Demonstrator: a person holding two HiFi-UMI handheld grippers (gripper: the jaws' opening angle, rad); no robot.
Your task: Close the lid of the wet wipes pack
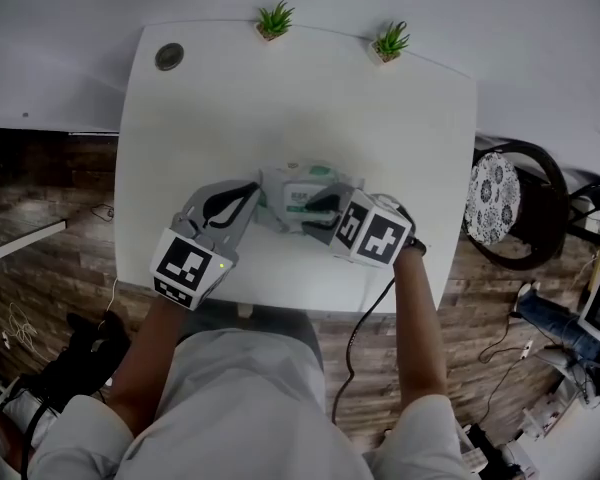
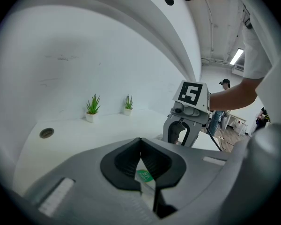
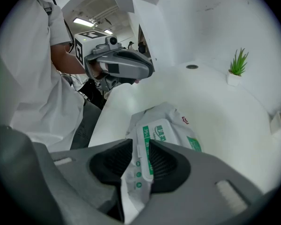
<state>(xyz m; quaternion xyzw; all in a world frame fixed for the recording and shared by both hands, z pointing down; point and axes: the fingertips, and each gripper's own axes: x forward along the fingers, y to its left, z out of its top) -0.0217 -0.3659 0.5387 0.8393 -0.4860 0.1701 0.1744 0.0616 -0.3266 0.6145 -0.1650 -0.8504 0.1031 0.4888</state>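
Wet wipes pack (image 1: 298,193) lies on the white table (image 1: 280,98) toward its 6 o'clock edge, held at both ends. Left gripper (image 1: 248,202), at the pack's 9 o'clock, has its jaws nearly together on the film; right gripper (image 1: 320,210), at 4 o'clock, pinches the end by the lid (image 3: 163,134) (which looks flat, though whether it has latched I cannot tell). Pressing it shut seems the step in hand; the next move calls for a firm squeeze on the lid's free edge.

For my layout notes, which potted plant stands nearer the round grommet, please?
The left plant, closest to the grommet; the other plant sits farther right.
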